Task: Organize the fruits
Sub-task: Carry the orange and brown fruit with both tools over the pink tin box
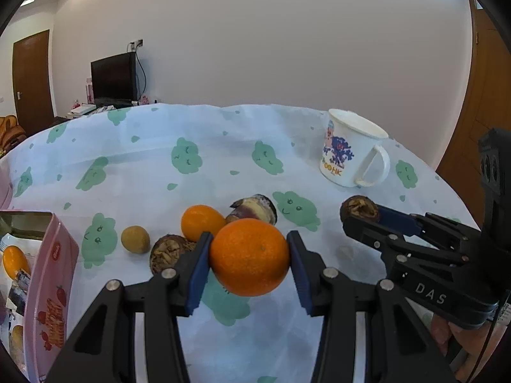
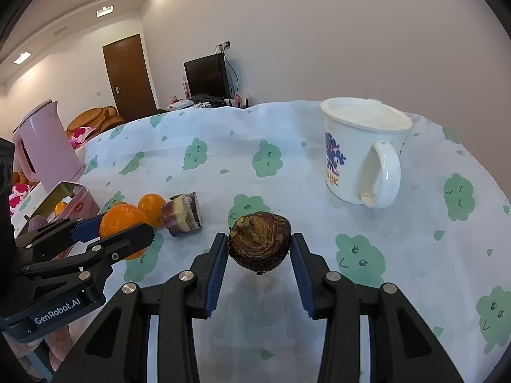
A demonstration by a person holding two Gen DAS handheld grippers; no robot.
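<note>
My left gripper (image 1: 249, 257) is shut on a large orange (image 1: 249, 257), held just above the tablecloth. Behind it lie a smaller orange (image 1: 201, 221), a purple-and-cream cut fruit piece (image 1: 255, 207), a brown round fruit (image 1: 167, 252) and a small tan fruit (image 1: 135, 239). My right gripper (image 2: 259, 252) is shut on a dark brown round fruit (image 2: 259, 242), lifted off the cloth; it shows in the left wrist view too (image 1: 359, 210). A pink tin box (image 1: 48, 271) at the left holds an orange (image 1: 14, 261).
A white printed mug (image 2: 361, 153) stands at the back right. A pink kettle (image 2: 44, 146) stands at the far left behind the tin (image 2: 73, 201). The table carries a white cloth with green cloud prints (image 2: 223, 159). A monitor and a door are beyond.
</note>
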